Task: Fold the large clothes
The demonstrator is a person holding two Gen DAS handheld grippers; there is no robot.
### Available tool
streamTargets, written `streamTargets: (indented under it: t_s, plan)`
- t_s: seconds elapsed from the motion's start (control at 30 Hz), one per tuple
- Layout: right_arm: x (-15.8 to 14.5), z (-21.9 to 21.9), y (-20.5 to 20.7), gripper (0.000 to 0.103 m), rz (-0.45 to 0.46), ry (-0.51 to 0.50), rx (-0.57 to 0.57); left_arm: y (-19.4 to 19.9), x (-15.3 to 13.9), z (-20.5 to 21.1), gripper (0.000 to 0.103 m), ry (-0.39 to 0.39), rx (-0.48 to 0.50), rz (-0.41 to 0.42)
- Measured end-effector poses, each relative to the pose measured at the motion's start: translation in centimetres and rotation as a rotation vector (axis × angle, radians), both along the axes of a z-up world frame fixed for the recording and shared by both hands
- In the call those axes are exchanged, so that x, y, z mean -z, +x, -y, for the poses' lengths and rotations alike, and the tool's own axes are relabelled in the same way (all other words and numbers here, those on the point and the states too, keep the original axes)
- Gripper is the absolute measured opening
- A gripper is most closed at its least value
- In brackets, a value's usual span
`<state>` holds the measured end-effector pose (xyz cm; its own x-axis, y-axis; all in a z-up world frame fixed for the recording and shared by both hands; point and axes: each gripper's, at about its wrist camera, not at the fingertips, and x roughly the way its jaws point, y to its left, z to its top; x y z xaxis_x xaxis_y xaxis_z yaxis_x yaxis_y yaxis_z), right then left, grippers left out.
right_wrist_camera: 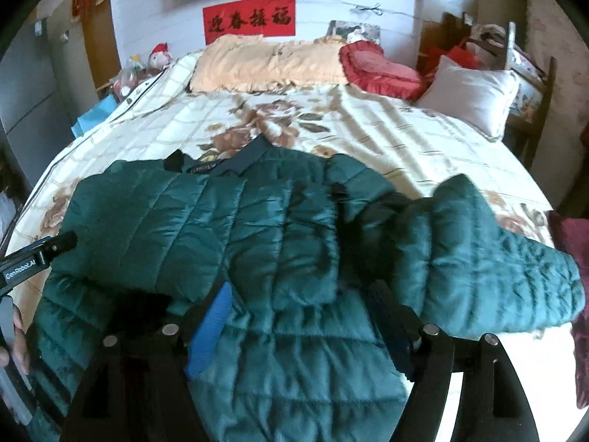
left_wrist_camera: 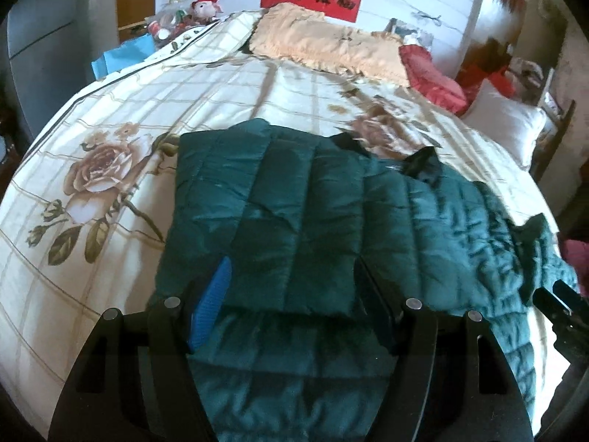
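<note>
- Lying flat on the bed (left_wrist_camera: pixel 110 84), the jacket (left_wrist_camera: pixel 279 213) spreads across the floral bedspread, collar toward the pillows.
- Left sleeve (left_wrist_camera: pixel 265 191) is folded over the jacket body; right sleeve (right_wrist_camera: pixel 489 258) extends outward toward the bed edge.
- Left gripper (left_wrist_camera: pixel 291 316): released. Its jaws stand apart above the lower hem of the folded sleeve, with the jacket body showing between them; the pads do not press on the fabric.
- Right gripper (right_wrist_camera: pixel 305 331): released. Its jaws stand apart over the jacket's middle, just below the folded panel; nothing is clamped between them.
- Both grippers point downward at a slant toward the jacket, side by side.
- Left gripper's body enters the right wrist view at the left edge, with fingers (right_wrist_camera: pixel 16 335) of the person's hand around its handle.
- A red banner (right_wrist_camera: pixel 250 18) hangs on the wall behind the bed.
</note>
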<state>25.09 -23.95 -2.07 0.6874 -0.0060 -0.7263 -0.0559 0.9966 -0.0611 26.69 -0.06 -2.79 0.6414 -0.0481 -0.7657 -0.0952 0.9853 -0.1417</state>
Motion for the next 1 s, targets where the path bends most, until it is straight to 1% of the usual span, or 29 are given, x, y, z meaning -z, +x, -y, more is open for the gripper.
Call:
streamTargets:
  t_s: [0.13, 0.23, 0.4, 0.5, 0.67, 0.77, 0.87, 1.0]
  plan:
    - [-1.2, 2.0, -1.7, 0.074, 0.028, -0.004, 0.026, -0.8, -0.5, 1.2, 0.069, 0.003, 0.025, 0.008]
    - [-1.8, 4.1, -2.6, 0.075, 0.047, -0.015, 0.060, -1.3, -0.7, 1.9, 0.069, -0.008, 0.036, 0.005]
    - [-2.3, 8.4, -3.4, 0.075, 0.057, -0.025, 0.147, -2.0, -0.5, 2.4, 0.069, -0.022, 0.044, -0.005]
    - [-2.1, 11.1, -3.7, 0.076, 0.052, -0.035, 0.200, -2.3, -0.5, 2.7, 0.069, -0.011, 0.049, -0.006]
    - [-1.5, 15.5, -3.8, 0.076, 0.031, -0.037, 0.290, -2.3, 0.0, 3.0, 0.069, -0.021, 0.043, -0.021]
    - [-1.3, 17.9, -3.9, 0.076, 0.023, -0.041, 0.337, -2.1, 0.2, 3.3, 0.069, -0.012, 0.047, -0.021]
    - [-1.0, 20.2, -4.1, 0.077, 0.029, -0.037, 0.385, -2.2, 0.2, 3.5, 0.069, -0.012, 0.049, -0.017]
    - [-0.3, 23.9, -4.0, 0.083, 0.032, -0.016, 0.471, -2.2, 0.2, 3.4, 0.069, -0.017, 0.049, -0.020]
